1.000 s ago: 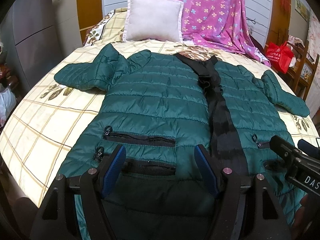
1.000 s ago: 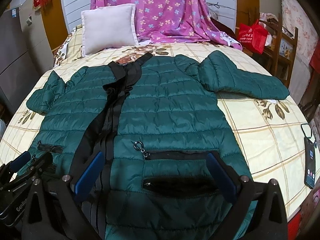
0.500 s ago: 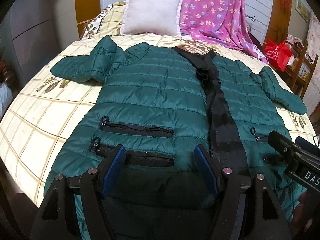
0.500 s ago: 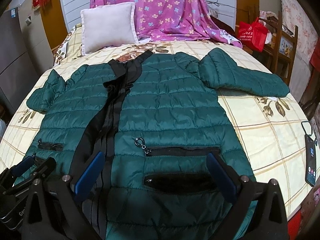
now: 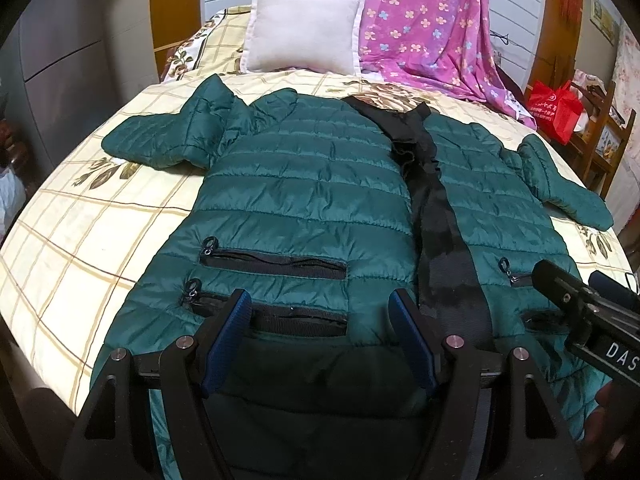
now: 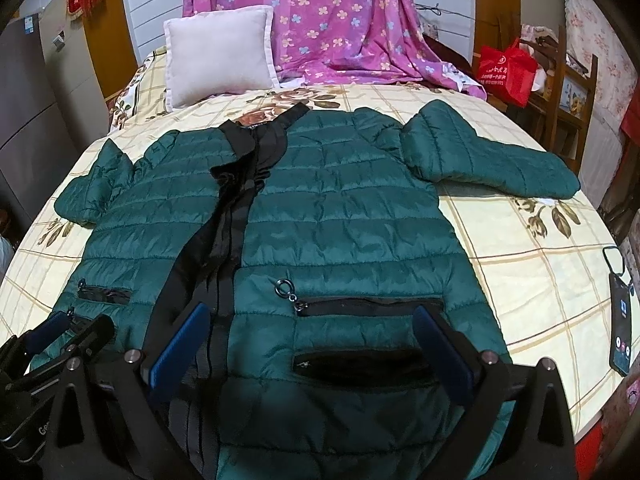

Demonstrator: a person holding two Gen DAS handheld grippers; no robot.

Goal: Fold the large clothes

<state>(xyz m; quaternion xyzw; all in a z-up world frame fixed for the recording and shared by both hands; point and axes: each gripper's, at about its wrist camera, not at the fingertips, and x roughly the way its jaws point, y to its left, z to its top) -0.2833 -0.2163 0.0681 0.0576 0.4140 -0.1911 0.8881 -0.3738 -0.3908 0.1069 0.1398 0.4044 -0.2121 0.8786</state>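
A dark green quilted puffer jacket [image 5: 304, 204] with a black front placket lies spread flat, front side up, on a bed covered by a cream sheet with a brown grid and flower print [image 5: 80, 240]; its collar points to the far end, its hem lies at the near edge, and both sleeves stretch outward to left and right. The left gripper [image 5: 320, 336] hovers over the near hem on the jacket's left half, its blue-padded fingers [image 5: 226, 338] spread wide apart with nothing pinched between them; the pads frame the lower black zip pocket, and whether they touch the fabric cannot be told. The right gripper [image 6: 312, 348] hangs over the near hem of the right half, its blue pads [image 6: 180, 350] likewise standing wide apart and holding nothing, one pad above the black placket, the other just beyond the right pocket. A white square cushion [image 6: 220, 60] and a purple flowered blanket [image 6: 340, 20] sit at the far end of the bed, and a dark phone [image 6: 620, 312] lies on the sheet well to the right of the jacket.
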